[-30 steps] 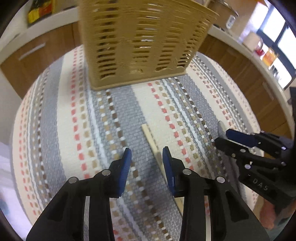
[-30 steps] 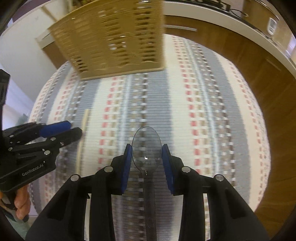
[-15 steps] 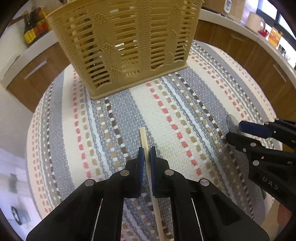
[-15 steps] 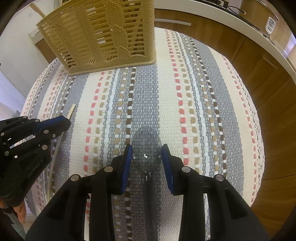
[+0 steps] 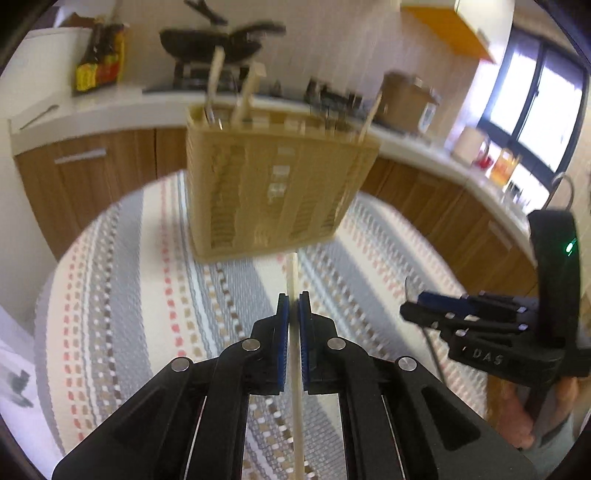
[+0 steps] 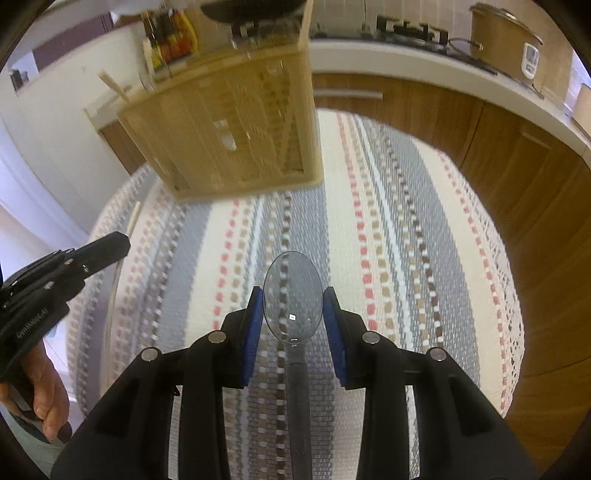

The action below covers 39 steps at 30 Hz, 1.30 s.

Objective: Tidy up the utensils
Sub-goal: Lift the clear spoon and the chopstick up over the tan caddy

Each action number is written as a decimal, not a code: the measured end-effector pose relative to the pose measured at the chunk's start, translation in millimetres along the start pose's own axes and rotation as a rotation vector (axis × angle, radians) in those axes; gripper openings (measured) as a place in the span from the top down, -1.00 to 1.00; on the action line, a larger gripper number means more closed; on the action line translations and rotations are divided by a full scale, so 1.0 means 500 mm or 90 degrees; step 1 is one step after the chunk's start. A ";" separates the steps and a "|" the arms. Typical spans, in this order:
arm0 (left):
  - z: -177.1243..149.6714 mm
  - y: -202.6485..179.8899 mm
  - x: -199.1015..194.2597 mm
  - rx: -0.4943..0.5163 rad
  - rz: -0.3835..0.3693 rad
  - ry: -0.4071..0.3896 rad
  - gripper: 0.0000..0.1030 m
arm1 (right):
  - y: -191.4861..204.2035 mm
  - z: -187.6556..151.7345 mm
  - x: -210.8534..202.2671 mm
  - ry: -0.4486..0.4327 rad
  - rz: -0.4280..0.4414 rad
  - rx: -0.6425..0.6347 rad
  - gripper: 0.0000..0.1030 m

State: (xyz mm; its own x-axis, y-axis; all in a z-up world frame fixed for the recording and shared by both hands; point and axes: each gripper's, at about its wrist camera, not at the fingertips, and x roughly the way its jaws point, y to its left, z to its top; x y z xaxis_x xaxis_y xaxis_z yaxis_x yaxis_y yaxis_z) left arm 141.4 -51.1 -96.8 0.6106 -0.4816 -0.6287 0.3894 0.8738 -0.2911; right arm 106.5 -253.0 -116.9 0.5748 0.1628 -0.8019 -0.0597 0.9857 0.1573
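Observation:
My left gripper [image 5: 293, 314] is shut on a pale wooden chopstick [image 5: 292, 273], which points toward the tan slotted basket [image 5: 277, 192] and is lifted off the cloth. The basket holds several upright utensils. My right gripper [image 6: 293, 306] is shut on a clear plastic spoon [image 6: 291, 291], its bowl between the blue pads and its handle running back under the gripper. From the left wrist view, the right gripper [image 5: 417, 306] hangs at the right. In the right wrist view, the left gripper [image 6: 110, 243] reaches in at the left with the chopstick [image 6: 135, 218], and the basket [image 6: 229, 133] stands ahead.
A striped woven cloth [image 5: 129, 295] covers the round table. Behind it runs a white counter [image 5: 110, 107] over wooden cabinets [image 6: 424, 107], with bottles, a pan and a cooker [image 6: 506, 33]. A person's hand [image 6: 44, 391] holds the left gripper.
The left gripper closed on the chopstick and lifted it. Both grippers rose and tipped upward, so the basket's top and the counter came into view. The spoon stayed in the right gripper.

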 end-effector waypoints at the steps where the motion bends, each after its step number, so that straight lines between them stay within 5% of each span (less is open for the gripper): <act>1: 0.005 0.004 -0.017 -0.006 -0.001 -0.021 0.94 | 0.001 0.003 -0.010 -0.014 0.006 0.001 0.43; 24: 0.180 -0.016 -0.214 -0.040 -0.009 -0.369 0.94 | 0.060 0.171 -0.128 -0.259 0.059 0.005 0.42; 39: 0.328 0.038 -0.141 -0.058 0.025 -0.494 0.94 | 0.097 0.367 -0.103 -0.386 0.073 0.032 0.43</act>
State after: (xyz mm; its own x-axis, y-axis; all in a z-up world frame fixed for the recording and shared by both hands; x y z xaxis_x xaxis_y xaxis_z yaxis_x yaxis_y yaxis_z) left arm 218.9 -11.4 60.1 0.9433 -0.3302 0.0344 0.3201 0.8768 -0.3588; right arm 224.0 -221.5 37.6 0.9292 0.2000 -0.3107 -0.1188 0.9579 0.2614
